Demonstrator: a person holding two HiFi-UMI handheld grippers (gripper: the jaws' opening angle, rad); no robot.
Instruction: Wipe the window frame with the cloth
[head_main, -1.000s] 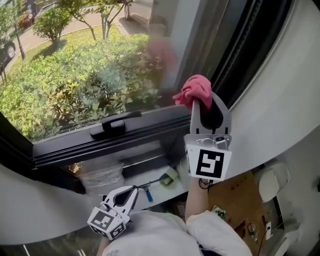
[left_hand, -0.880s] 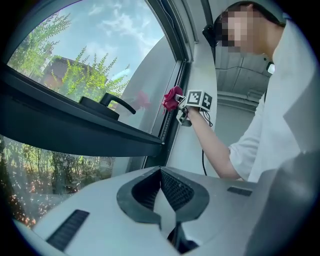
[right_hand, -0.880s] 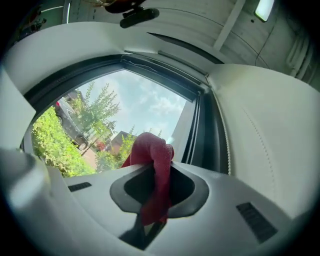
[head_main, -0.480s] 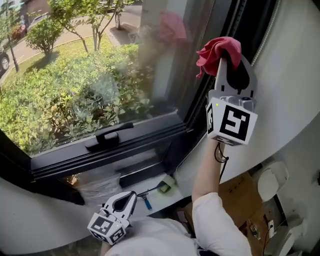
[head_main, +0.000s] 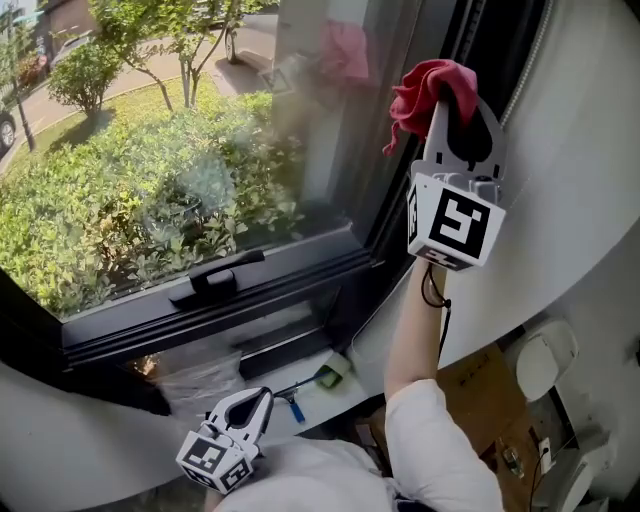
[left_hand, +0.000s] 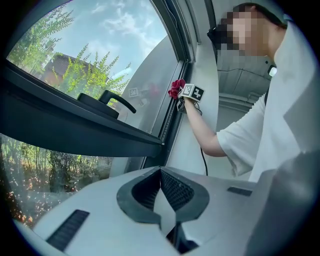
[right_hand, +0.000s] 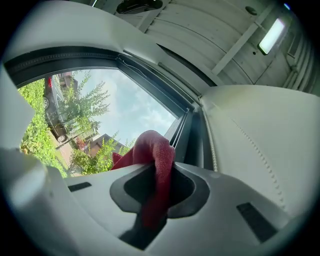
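My right gripper is raised high and shut on a red cloth, which bunches out past its tips against the dark upright window frame. In the right gripper view the red cloth sits pinched between the jaws, next to the dark frame. My left gripper hangs low near the person's body, shut and empty. The left gripper view shows its jaws closed on nothing, with the right gripper and the cloth far off at the frame.
A tilted-open sash with a black handle juts in at the lower left. Below it a sill holds a clear plastic bag and small items. A curved white wall rises at right. A cardboard box lies lower right.
My right gripper has risen with the cloth from near the lower corner of the frame up along its upright side. The left gripper has stayed low.
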